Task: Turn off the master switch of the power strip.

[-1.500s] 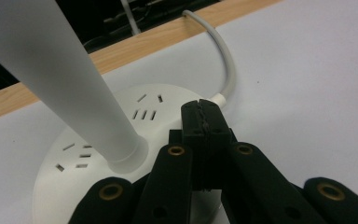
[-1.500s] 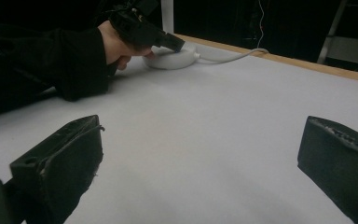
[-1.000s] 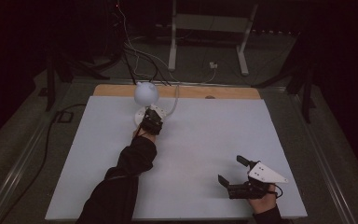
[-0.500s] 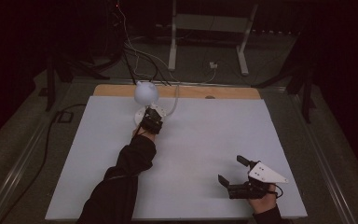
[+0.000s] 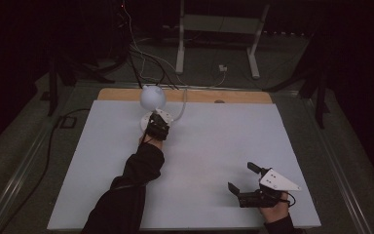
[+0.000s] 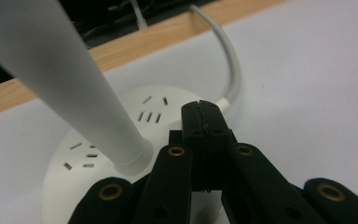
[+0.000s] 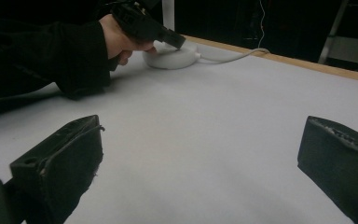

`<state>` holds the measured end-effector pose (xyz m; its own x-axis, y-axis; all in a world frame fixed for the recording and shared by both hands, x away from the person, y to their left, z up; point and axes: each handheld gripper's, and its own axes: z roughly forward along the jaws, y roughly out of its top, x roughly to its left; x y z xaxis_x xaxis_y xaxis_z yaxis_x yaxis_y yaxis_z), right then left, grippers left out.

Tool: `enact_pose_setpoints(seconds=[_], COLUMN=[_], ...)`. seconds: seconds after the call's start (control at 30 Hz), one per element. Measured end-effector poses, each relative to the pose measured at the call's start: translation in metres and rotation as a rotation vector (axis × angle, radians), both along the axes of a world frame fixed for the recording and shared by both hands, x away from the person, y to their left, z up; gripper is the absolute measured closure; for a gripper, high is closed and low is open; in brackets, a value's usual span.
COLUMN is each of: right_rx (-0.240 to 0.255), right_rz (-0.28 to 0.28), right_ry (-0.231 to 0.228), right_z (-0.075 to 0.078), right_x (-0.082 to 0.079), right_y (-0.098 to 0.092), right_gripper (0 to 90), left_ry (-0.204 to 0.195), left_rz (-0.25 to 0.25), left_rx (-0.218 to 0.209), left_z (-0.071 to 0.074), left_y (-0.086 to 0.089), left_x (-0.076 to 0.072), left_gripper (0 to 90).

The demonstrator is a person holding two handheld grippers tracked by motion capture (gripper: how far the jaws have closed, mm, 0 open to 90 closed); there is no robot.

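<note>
Two hand-held grippers | left (image 6: 200,122): pressed together over lamp base (image 6: 74,163) | right (image 7: 200,163): spread, empty

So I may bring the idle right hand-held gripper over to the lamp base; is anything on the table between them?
Nothing visible: bare white table lies between the right hand-held gripper and the lamp base.

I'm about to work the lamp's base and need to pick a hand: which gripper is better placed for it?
Left. The left gripper is shut, its tips over the round white base beside the lamp's stem. The right gripper stands open at the table's near right corner, far from the lamp.
</note>
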<state>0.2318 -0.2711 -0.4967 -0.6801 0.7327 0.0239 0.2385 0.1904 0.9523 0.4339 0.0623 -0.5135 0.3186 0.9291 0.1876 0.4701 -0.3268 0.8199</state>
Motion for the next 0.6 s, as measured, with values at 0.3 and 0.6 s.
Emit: enact_pose_setpoints(seconds=[0.3,0.6], right_rx=[0.001,0.000], right_rz=[-0.002,-0.004], right_ry=[-0.003,-0.005], right_z=[0.000,0.000], right_x=[0.000,0.000], right_y=[-0.001,0.000], right_gripper=[0.0,0.0], left_ry=[0.001,0.020], left_rz=[-0.040,-0.114], left_rx=[-0.045,-0.091], left_z=[0.017,0.031], left_y=[0.001,0.004], left_x=[-0.005,-0.013], left_gripper=[90.0,90.0])
